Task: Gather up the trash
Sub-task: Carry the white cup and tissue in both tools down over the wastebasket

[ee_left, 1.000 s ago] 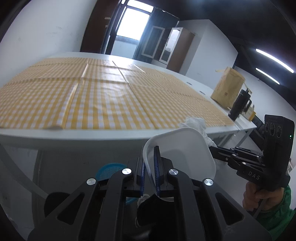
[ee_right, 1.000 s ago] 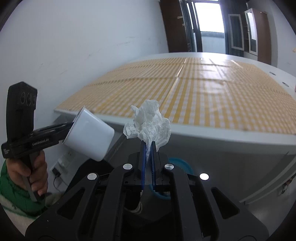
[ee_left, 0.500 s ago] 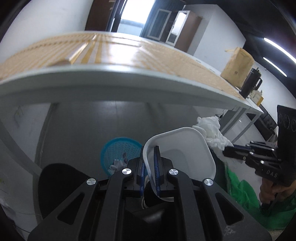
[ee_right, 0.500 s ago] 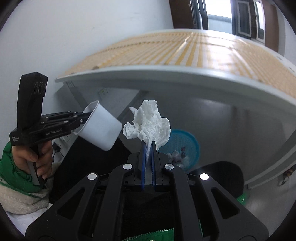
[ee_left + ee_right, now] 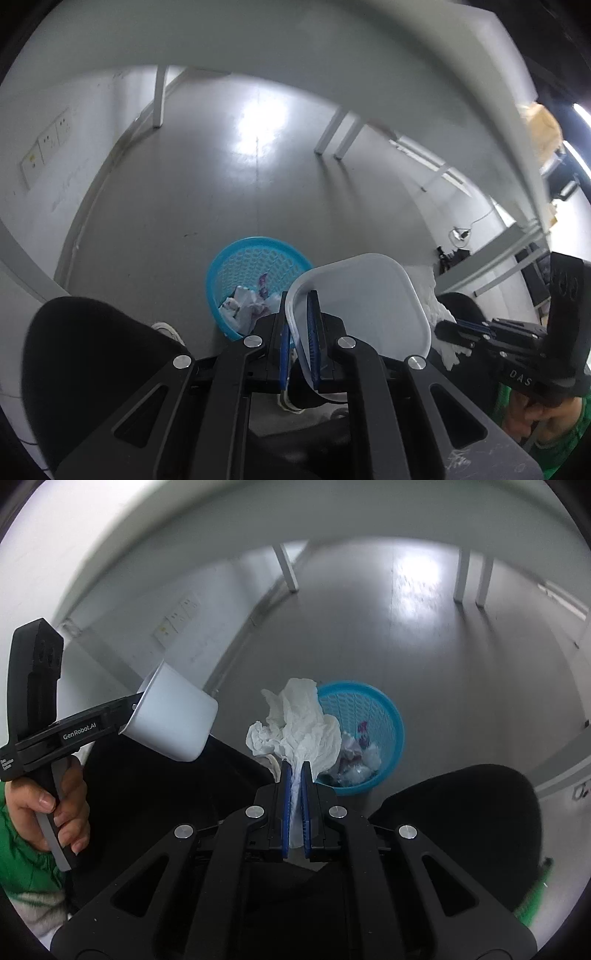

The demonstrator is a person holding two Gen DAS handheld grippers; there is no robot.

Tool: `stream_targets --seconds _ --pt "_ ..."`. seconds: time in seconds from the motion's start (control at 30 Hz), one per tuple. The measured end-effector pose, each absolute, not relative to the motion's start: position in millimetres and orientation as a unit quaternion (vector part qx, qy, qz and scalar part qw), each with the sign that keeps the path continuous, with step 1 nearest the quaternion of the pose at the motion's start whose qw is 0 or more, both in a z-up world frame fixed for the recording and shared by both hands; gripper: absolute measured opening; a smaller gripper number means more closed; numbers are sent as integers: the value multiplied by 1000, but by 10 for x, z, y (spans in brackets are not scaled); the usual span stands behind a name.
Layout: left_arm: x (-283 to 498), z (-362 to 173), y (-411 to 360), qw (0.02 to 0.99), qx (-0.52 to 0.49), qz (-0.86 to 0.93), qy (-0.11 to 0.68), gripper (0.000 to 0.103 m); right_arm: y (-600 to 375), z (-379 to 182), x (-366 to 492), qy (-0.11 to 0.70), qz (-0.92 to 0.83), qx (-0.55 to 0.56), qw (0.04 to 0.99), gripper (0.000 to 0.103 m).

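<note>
My left gripper [image 5: 298, 314] is shut on the rim of a white plastic cup [image 5: 364, 295], held above the floor; the cup also shows in the right wrist view [image 5: 173, 723]. My right gripper [image 5: 294, 771] is shut on a crumpled white tissue [image 5: 295, 723]; the tissue also shows in the left wrist view [image 5: 436, 306]. A blue mesh waste basket [image 5: 255, 262] with paper and wrappers inside stands on the grey floor just beyond both grippers; it also shows in the right wrist view [image 5: 369, 716].
The white table's underside [image 5: 332, 55] and its legs [image 5: 159, 96] arch overhead. Dark chair seats [image 5: 461, 812] sit close on either side below the grippers. A wall socket plate [image 5: 46, 147] is on the left wall.
Both grippers have dropped from table height to below the table edge and tilted down toward the floor. The blue basket has come into full view. Cup and tissue stay gripped.
</note>
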State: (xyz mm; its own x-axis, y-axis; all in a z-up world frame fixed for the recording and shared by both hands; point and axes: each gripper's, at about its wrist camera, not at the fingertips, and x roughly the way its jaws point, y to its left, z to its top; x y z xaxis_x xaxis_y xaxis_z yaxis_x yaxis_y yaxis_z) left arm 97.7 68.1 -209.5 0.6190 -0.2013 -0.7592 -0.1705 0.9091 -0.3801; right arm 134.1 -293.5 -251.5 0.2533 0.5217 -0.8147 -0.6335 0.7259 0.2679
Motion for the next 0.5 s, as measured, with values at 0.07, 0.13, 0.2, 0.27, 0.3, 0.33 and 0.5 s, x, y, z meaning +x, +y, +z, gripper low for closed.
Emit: stream_targets --seconds 0.07,0.13,0.2,0.27,0.3,0.33,0.5 --pt "1102 -2232 687 867 -219 -6 447 8 -2883 -2646 1459 508 360 -45 781 4" --pt "1256 -2379 692 860 -223 2 460 8 -2847 -2749 1612 520 348 -34 779 4" --pt "1409 -2495 685 855 -225 13 468 8 -2763 -2857 1722 535 335 -25 775 4" --pt "1532 -2582 667 852 -221 24 473 8 -2733 -2967 1855 549 325 -12 770 4" --pt "1581 -2623 678 848 -226 25 478 8 -2712 -3007 1925 552 320 -13 770 4" --pt "1662 -2681 709 843 -234 27 484 8 -2699 -3056 1973 555 314 -15 771 4" --pt "2016 -2976 805 818 -259 52 511 8 -2595 -3331 2271 583 290 -10 759 4"
